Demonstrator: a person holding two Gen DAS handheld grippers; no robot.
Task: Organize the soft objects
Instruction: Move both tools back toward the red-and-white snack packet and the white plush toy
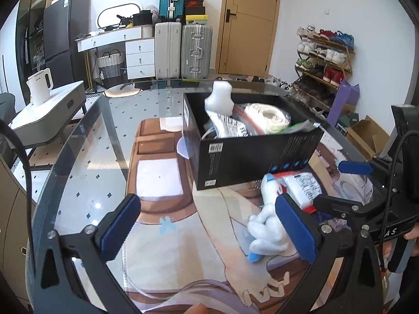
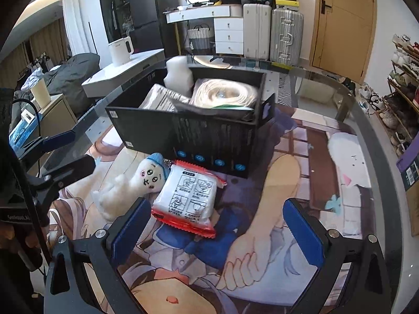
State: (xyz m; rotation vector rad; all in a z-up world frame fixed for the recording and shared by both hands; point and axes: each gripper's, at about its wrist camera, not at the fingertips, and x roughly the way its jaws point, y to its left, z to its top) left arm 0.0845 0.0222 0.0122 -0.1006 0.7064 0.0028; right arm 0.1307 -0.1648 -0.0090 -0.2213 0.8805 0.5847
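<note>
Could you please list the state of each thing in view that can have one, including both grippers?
Black box: open-topped, partly filled.
Rope coil: bagged, inside the box.
White plush toy: lying on the mat, outside the box.
Red-edged packet: sealed, lying flat beside the toy.
Left gripper: open, holding nothing.
Right gripper: open, holding nothing.
Door: closed.

Bright daylight, glass glare, fisheye-warped edges, slight blur

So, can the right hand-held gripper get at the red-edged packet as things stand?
Probably yes. The right hand-held gripper is open, and the red-edged packet lies flat just ahead, uncovered. The plush toy touches its far-left edge, so it may get nudged.
</note>
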